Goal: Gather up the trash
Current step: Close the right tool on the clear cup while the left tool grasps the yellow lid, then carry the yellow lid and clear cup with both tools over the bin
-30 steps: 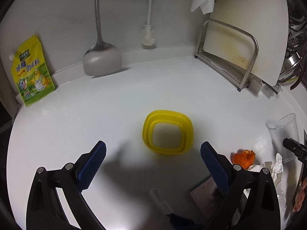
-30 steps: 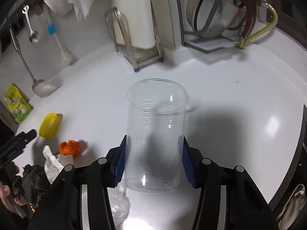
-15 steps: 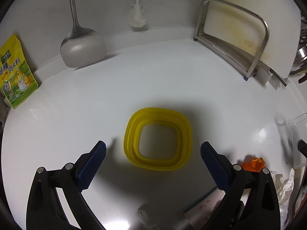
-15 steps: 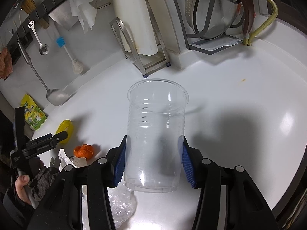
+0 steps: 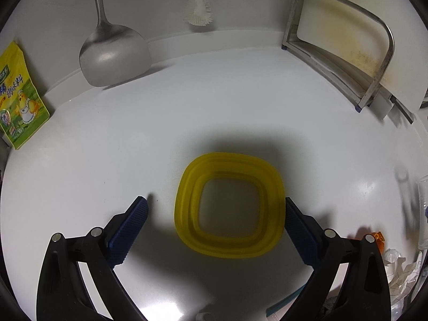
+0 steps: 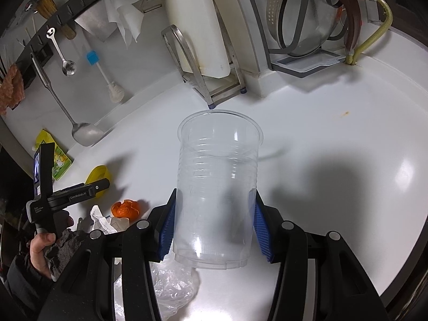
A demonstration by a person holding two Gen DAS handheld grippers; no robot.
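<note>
**Colours on the white counter**

The counter point(image 5: 107, 139) is glossy white. At its centre lies a translucent yellow square lid point(image 5: 229, 206). The left gripper point(image 5: 216, 215) is black with ribbed blue pads. At nine o'clock leans a yellow-green packet point(image 5: 20, 99) printed with a cartoon chick. At eleven o'clock hangs a grey steel ladle point(image 5: 113, 53). In the right wrist view, the right gripper point(image 6: 214, 230), also black and blue, frames a clear plastic cup point(image 6: 216, 187); orange peel point(image 6: 125, 208) sits at nine o'clock.

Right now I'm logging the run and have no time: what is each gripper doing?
Left gripper: open, around the yellow lid, not gripping it.
Right gripper: closed on the clear plastic cup.
</note>
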